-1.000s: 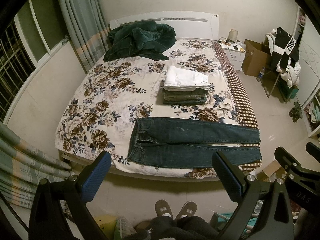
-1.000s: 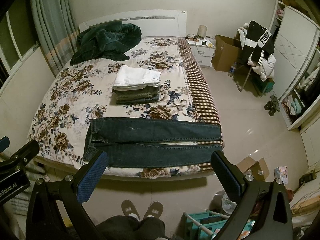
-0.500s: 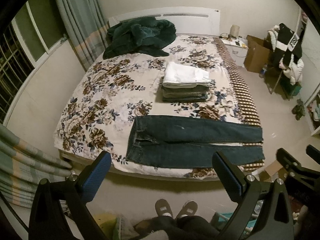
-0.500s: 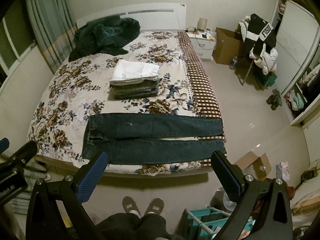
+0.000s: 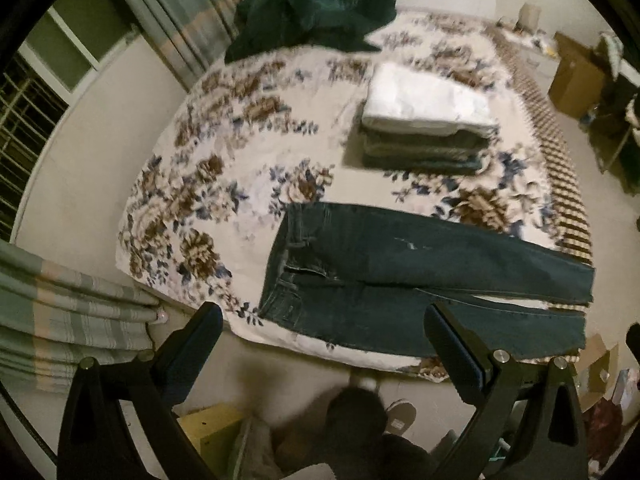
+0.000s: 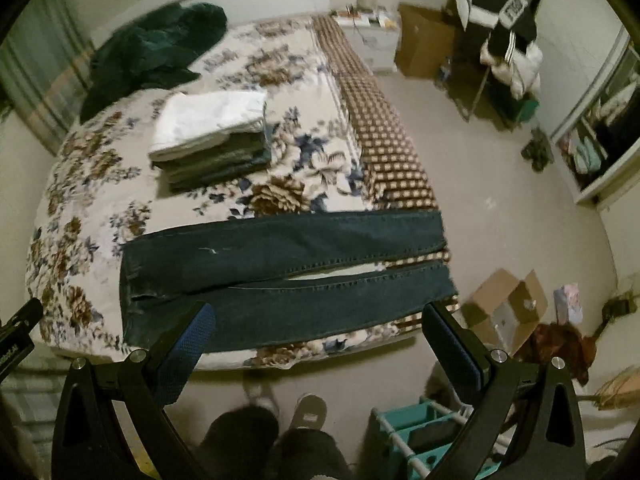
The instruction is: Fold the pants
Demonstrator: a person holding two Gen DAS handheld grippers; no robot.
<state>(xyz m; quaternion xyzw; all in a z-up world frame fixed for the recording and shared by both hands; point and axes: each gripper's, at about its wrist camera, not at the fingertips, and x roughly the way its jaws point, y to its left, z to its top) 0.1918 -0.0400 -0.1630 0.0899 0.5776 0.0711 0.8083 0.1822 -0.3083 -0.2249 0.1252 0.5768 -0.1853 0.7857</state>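
Note:
Dark blue jeans (image 5: pixel 400 272) lie flat across the foot of the floral bed (image 5: pixel 224 160), waistband to the left, legs running right to the bed's edge. The right wrist view shows the same jeans (image 6: pixel 288 276) with both leg hems at the right. My left gripper (image 5: pixel 322 344) hangs open above the near bed edge, close to the waistband end, with nothing between its fingers. Just as open and empty, my right gripper (image 6: pixel 316 340) hovers over the near leg.
A stack of folded pants (image 5: pixel 424 124) with a white pair on top sits mid-bed. A dark green blanket (image 5: pixel 316 8) is heaped at the headboard. A person's feet (image 6: pixel 288 408) stand by the bed. Cardboard boxes (image 6: pixel 504 312) and a teal rack (image 6: pixel 416 436) crowd the floor right.
Both grippers have moved forward and down toward the bed's near edge, so the jeans look larger. The left view swung leftward, the right view rightward. The jeans have not moved.

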